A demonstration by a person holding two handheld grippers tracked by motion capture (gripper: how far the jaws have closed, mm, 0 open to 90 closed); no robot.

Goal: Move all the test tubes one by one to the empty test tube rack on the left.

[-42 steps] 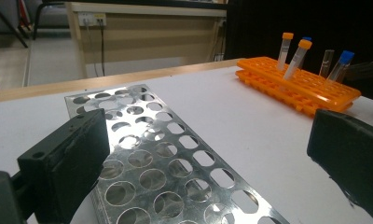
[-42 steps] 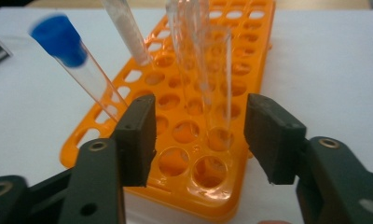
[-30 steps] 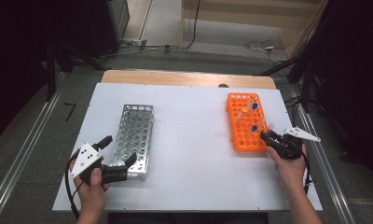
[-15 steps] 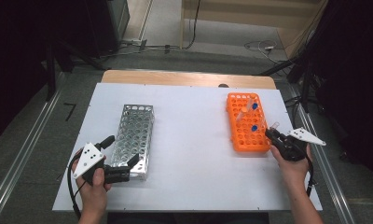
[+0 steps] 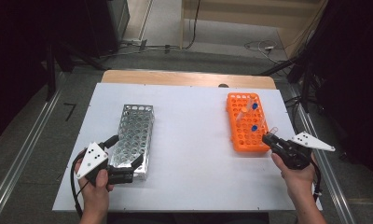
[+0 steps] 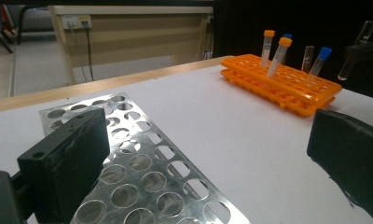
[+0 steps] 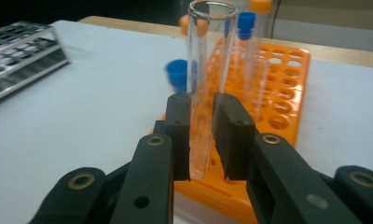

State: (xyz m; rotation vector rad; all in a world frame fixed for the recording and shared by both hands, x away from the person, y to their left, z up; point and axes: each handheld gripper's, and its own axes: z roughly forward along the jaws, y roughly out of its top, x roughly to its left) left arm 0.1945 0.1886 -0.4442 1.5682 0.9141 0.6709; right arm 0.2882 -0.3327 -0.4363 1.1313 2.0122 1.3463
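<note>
— While the right gripper (image 7: 202,140) is clamped on the clear uncapped tube (image 7: 204,70), lower right of the high view beside the orange rack (image 5: 238,135), which step is this?

— Lifting out, I'd judge. Next it must cross to the metal rack (image 5: 133,135), which the left gripper (image 5: 124,156), jaws apart, straddles at lower left.

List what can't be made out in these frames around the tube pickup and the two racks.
- High view: the clear tube in the right gripper is too small to judge the grip.
- Right gripper view: capped tubes behind the held tube are blurred; the orange rack is partly hidden by the jaws.
- Left gripper view: the metal rack is cut off at the bottom edge, so the left gripper contact is unclear.
</note>
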